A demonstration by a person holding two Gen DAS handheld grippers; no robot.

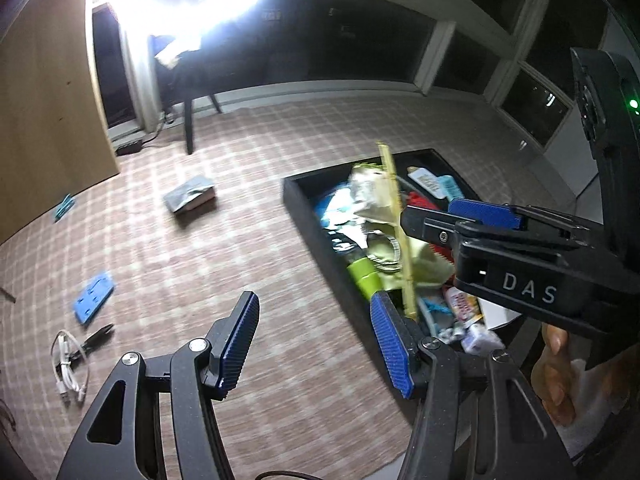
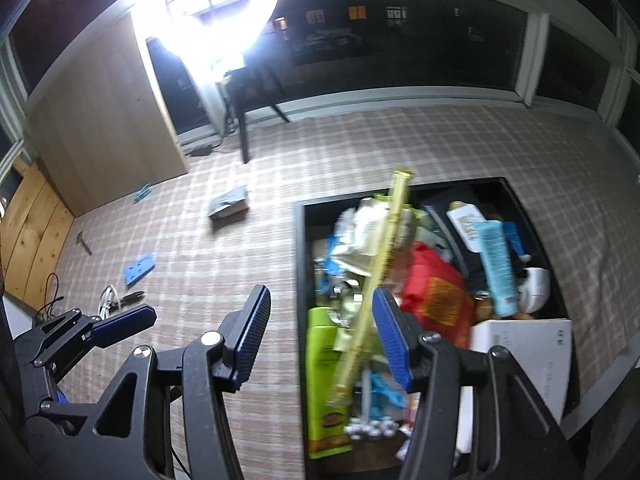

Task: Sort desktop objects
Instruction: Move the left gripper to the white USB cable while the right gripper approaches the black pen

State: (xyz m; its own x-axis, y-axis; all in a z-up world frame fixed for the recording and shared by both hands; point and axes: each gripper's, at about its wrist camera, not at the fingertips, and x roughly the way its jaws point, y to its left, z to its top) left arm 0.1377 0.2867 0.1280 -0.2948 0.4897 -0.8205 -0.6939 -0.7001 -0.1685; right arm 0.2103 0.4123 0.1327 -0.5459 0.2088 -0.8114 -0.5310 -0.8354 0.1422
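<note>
On the checked tablecloth, toward its right side, a black tray is being filled to the brim with desktop clutter. Inside it, a lime-green bottle is being seen lying along the left wall, with a red packet beside it, a light-blue tube and a white bottle toward the far right corner, and a white box at the near right edge (smaller bits underneath are too blurred to be told apart).

A yellow-green ruler is being seen above the tray, tilted, its lower part just beside the right finger of the right gripper. That gripper's jaws are standing apart, and the ruler is not being pressed by both pads; whether it is touching the one pad cannot be told through the blur.

The left gripper is being held over the cloth just left of the tray, released, with nothing between its fingers.

Well apart from the tray, on the cloth, a small book, a blue flat piece, a coiled white cable and a blue clip are being left lying.
</note>
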